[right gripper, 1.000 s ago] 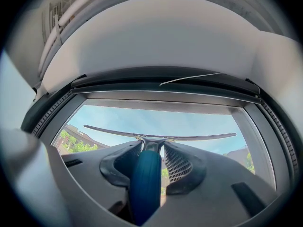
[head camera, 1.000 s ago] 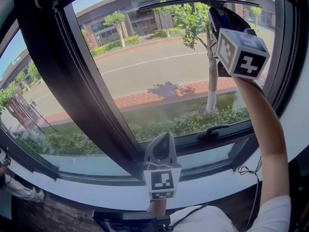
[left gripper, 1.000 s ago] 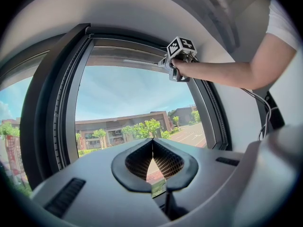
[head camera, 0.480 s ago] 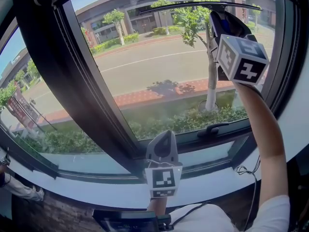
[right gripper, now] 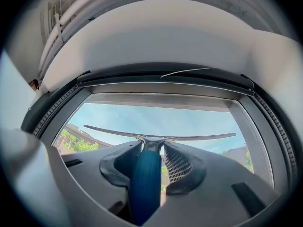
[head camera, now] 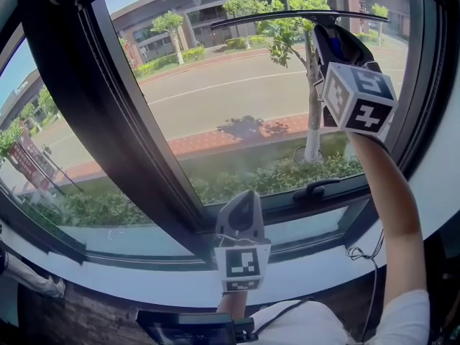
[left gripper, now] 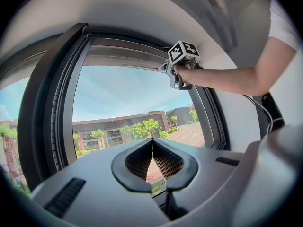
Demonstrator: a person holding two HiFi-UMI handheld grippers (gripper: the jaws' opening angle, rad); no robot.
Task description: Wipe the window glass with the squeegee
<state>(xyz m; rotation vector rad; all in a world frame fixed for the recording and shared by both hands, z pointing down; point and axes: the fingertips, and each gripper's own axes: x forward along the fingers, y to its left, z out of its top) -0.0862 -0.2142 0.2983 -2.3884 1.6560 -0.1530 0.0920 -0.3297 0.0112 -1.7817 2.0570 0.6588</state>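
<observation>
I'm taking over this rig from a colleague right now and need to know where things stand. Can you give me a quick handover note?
Right gripper: shut on the squeegee, by its blue handle, arm raised.
Left gripper: shut, empty, held low by the sill.
The blade sits roughly level near the top of the window glass.
Done: cannot tell what is already wiped; no streaks show.
Left: probably draw the blade down the pane, then cover the rest.

**Colours at the window**

Squeegee (right gripper: 144, 183): blue handle, dark blade; left gripper (left gripper: 152, 143) and right gripper (right gripper: 153, 146): pale grey bodies, black pads with a fine grid texture, white cubes with black square markers; window frame (head camera: 122, 135): black; sill (head camera: 129, 282): white.
</observation>
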